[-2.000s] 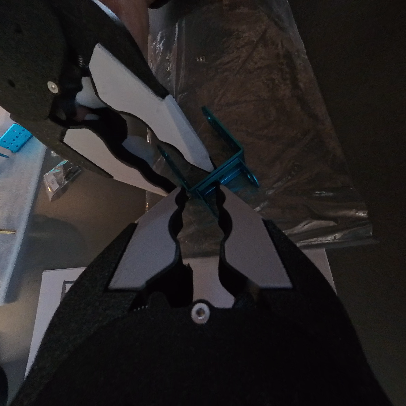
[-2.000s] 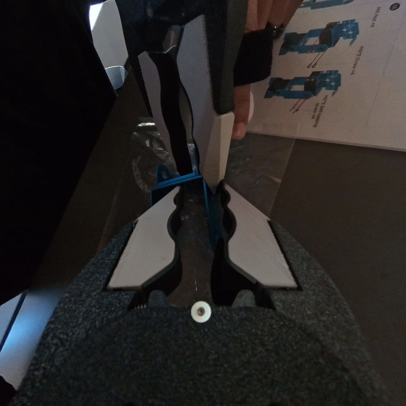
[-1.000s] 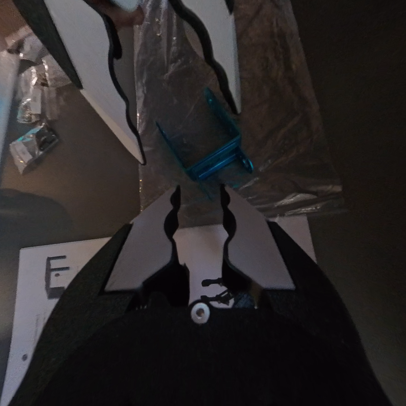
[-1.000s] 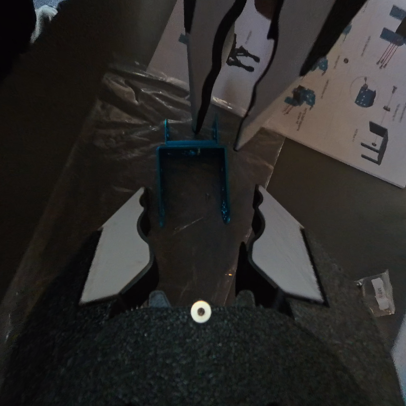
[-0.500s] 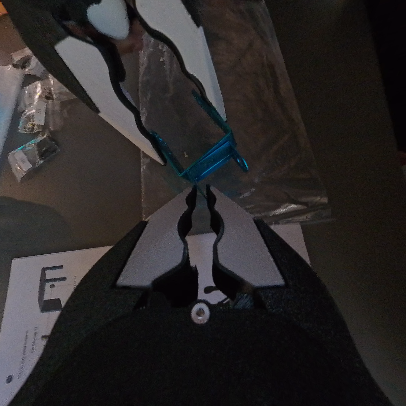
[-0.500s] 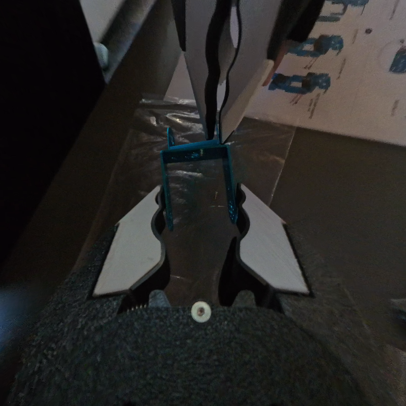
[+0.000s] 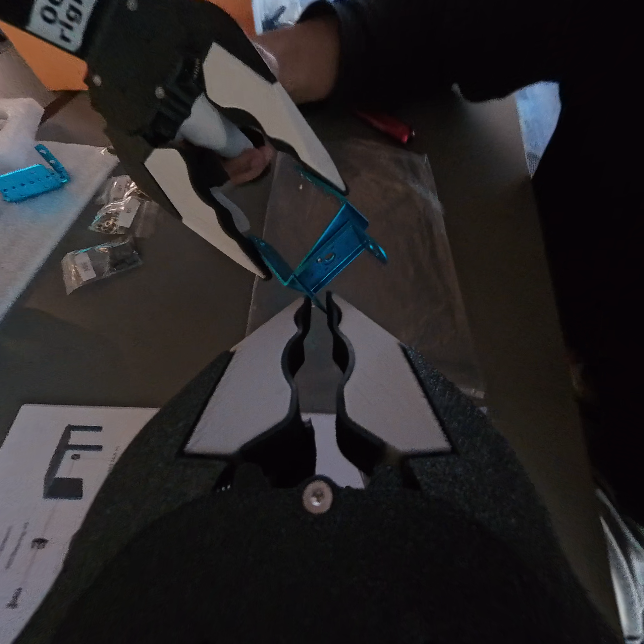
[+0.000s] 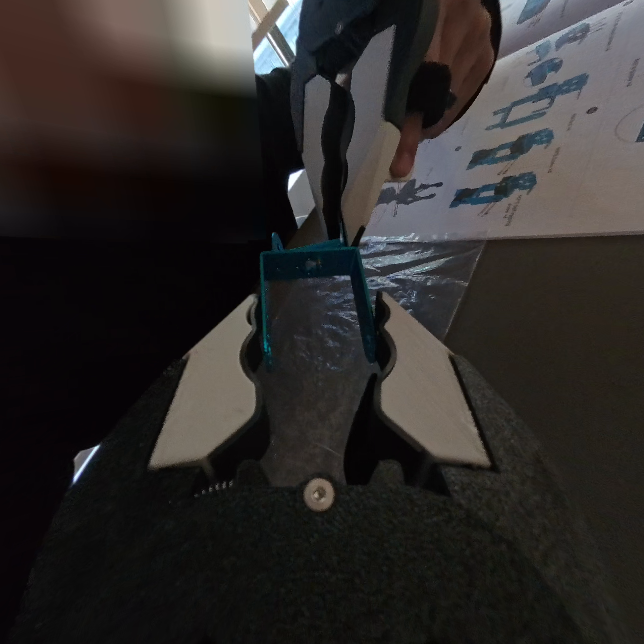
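Dim dark tabletop (image 7: 181, 313): over clear bag (image 7: 400, 223) at 12 o'clock, keep right gripper (image 8: 315, 313) squeezing both bracket (image 8: 310, 268) legs evenly, left gripper (image 7: 317, 300) pinching its tab without twisting.

Printed matter noted, wording not transcribed. A white label (image 7: 57, 19) with dark lettering, cut off by the frame edge, sits on the black body of the right gripper (image 7: 303, 230). Small white tags are on the clear parts bags (image 7: 101, 265) on the bench. An instruction sheet (image 8: 543, 139) carries blue diagrams with tiny captions, too blurred to read; a second sheet (image 7: 52, 488) bears a black diagram and small print.
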### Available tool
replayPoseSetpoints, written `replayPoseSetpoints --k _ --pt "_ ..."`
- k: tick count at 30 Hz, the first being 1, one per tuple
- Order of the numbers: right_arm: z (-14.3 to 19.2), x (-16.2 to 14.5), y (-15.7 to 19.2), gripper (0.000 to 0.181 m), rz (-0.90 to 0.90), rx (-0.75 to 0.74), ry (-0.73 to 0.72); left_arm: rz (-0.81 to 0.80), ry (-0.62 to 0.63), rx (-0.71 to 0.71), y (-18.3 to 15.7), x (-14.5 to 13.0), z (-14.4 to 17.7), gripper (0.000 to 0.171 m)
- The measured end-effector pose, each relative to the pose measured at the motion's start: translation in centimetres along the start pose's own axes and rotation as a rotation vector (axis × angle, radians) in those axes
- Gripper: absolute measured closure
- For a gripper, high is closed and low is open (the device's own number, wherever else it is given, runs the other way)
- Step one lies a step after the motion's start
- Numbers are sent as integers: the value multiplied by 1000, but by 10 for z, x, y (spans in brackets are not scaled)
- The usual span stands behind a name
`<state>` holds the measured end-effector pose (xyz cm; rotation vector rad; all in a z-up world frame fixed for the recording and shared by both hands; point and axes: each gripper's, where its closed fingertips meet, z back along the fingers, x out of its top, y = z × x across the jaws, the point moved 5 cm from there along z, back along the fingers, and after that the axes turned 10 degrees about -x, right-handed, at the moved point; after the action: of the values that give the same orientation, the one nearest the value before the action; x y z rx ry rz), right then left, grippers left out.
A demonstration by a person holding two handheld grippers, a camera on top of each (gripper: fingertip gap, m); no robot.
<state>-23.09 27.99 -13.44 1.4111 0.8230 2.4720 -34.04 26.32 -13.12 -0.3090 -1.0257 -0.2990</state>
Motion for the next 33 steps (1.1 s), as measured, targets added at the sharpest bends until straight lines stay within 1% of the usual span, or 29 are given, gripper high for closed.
replayPoseSetpoints --k 6,11,16,20,24,27,30,33 --pt "7 9 -5 117 21 -22 -47 154 -102 -21 11 3 9 165" --pt "7 12 -5 117 76 -85 -48 233 -146 -24 18 5 18 167" --pt "10 16 -6 116 159 -191 -77 317 -170 -32 24 3 20 168" --pt "10 17 -5 116 183 -216 -81 315 -172 -37 26 1 20 168" --pt "10 15 -7 117 95 -131 -79 219 -130 10 22 3 17 168" --pt "10 14 -5 116 82 -105 -76 186 -118 20 18 5 16 168" --pt "9 14 -5 116 90 -109 -78 190 -121 12 18 5 17 167" --pt "9 14 -5 117 94 -110 -72 232 -140 -10 19 5 17 167"
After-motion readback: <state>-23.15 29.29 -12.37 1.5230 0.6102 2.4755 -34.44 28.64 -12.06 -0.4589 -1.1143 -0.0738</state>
